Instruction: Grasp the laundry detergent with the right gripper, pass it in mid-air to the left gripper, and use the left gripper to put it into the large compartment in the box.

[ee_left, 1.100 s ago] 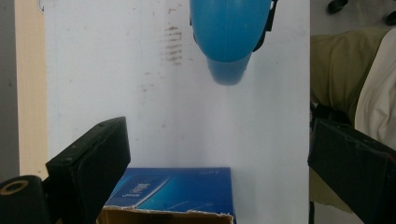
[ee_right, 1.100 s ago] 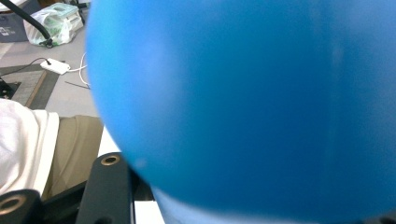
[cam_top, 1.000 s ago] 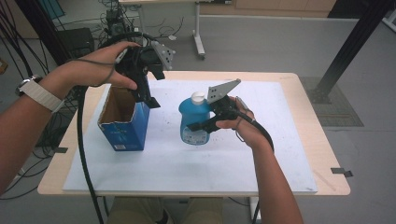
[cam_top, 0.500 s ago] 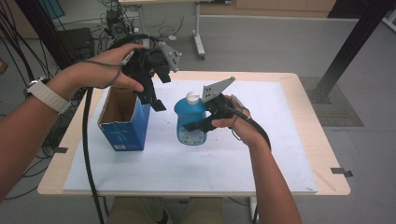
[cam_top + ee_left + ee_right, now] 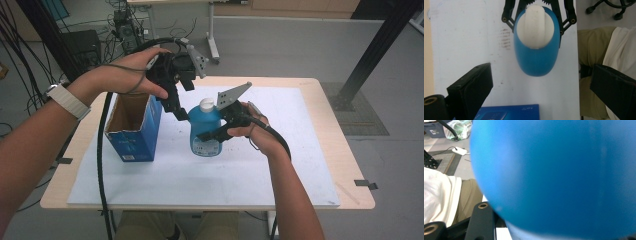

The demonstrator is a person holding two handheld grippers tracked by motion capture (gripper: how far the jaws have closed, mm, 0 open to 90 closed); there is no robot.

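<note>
A blue bottle (image 5: 204,131) with a white cap (image 5: 206,104) stands upright on the white mat (image 5: 280,165). My right gripper (image 5: 209,136) comes in from the right and is shut on the bottle's body. In the right gripper view the bottle's blue wall (image 5: 554,175) sits right against the camera. My left gripper (image 5: 179,111) hangs open just above and left of the cap, pointing down. In the left gripper view its jaws stand wide apart, with the bottle (image 5: 536,60) and cap (image 5: 537,27) below them and nothing held.
An open blue cardboard box (image 5: 135,127) stands upright left of the bottle, close under my left hand. The wooden table edge (image 5: 350,165) runs along the right. A black post (image 5: 370,55) and floor cables (image 5: 30,45) lie beyond the table.
My left gripper has moved right, from over the open box toward the bottle's cap. The right gripper and the bottle have stayed in place.
</note>
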